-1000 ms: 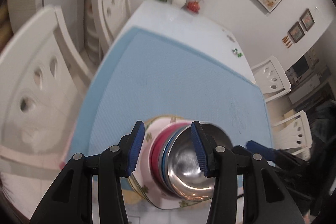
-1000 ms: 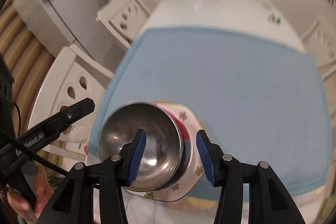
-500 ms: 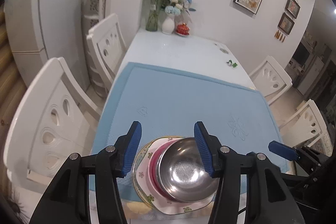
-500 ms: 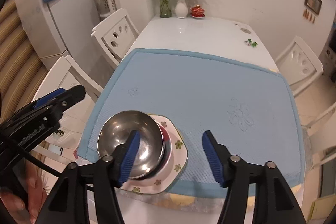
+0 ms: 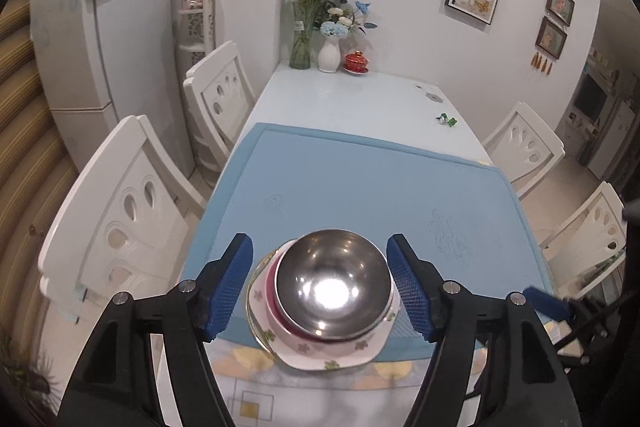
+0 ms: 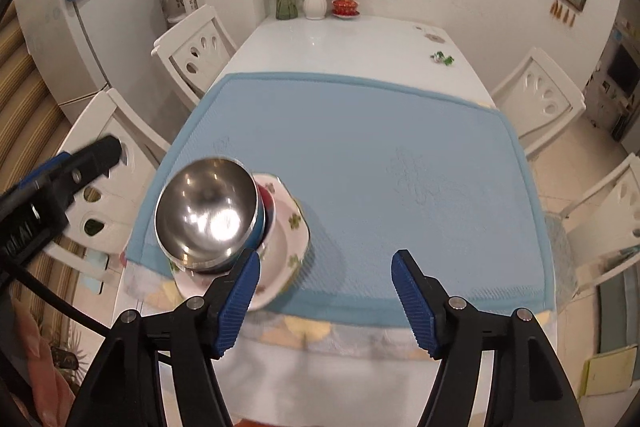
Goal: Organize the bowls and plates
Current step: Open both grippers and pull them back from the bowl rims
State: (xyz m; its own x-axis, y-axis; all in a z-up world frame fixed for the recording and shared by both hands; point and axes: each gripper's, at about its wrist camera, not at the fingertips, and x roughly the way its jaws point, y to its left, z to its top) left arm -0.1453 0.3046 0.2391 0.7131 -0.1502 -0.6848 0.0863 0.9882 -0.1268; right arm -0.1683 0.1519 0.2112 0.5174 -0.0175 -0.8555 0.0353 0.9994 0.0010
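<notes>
Sitting on a red bowl (image 5: 271,291) and floral plate (image 5: 320,357), steel bowl (image 5: 333,285) tops stack at blue mat's (image 5: 360,187) near edge; left gripper (image 5: 320,293) and right gripper (image 6: 325,301) both spread, holding nothing

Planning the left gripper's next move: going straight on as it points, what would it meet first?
Probably the shiny steel bowl stacked on the floral plate; it sits centred between the open left gripper fingers, though depth is unclear.

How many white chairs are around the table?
4: two on the left, near and far; two on the right, far and near. Others may be hidden.
</notes>
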